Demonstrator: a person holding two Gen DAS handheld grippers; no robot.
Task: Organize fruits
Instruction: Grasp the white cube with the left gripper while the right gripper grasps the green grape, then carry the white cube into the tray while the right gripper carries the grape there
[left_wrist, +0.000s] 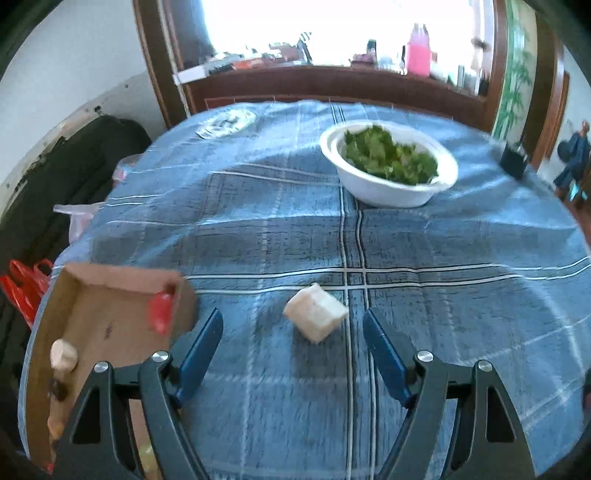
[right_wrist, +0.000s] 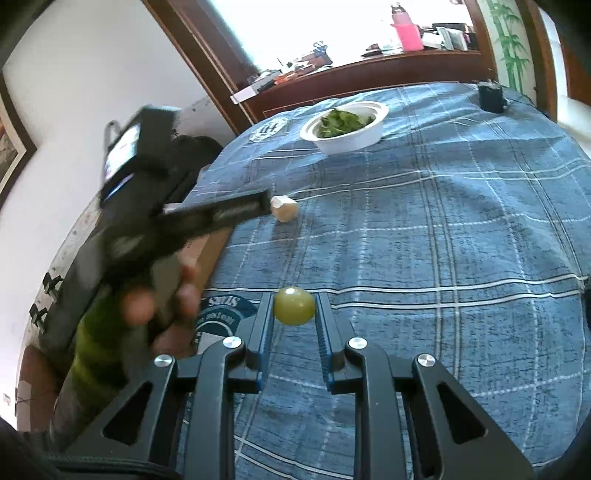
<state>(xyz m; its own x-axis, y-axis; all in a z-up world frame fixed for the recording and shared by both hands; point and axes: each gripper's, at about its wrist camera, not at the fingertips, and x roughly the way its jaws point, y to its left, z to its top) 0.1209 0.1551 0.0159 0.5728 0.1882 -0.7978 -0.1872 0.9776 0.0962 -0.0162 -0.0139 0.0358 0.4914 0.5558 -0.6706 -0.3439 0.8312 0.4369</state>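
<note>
My left gripper (left_wrist: 293, 325) is open and empty, its jaws wide on either side of a pale cube-shaped fruit piece (left_wrist: 316, 312) lying on the blue plaid cloth. The piece also shows in the right wrist view (right_wrist: 283, 208), just past the left gripper's tip (right_wrist: 264, 203). A cardboard box (left_wrist: 107, 317) at the left holds a red fruit (left_wrist: 160, 310) and a pale round piece (left_wrist: 63, 354). My right gripper (right_wrist: 294, 308) is shut on a green grape (right_wrist: 294, 305), held above the cloth.
A white bowl of green leaves (left_wrist: 389, 162) stands at the far side of the table, also in the right wrist view (right_wrist: 345, 125). A small black object (right_wrist: 490, 96) sits at the far right edge. Bags (left_wrist: 26, 288) lie beside the table's left.
</note>
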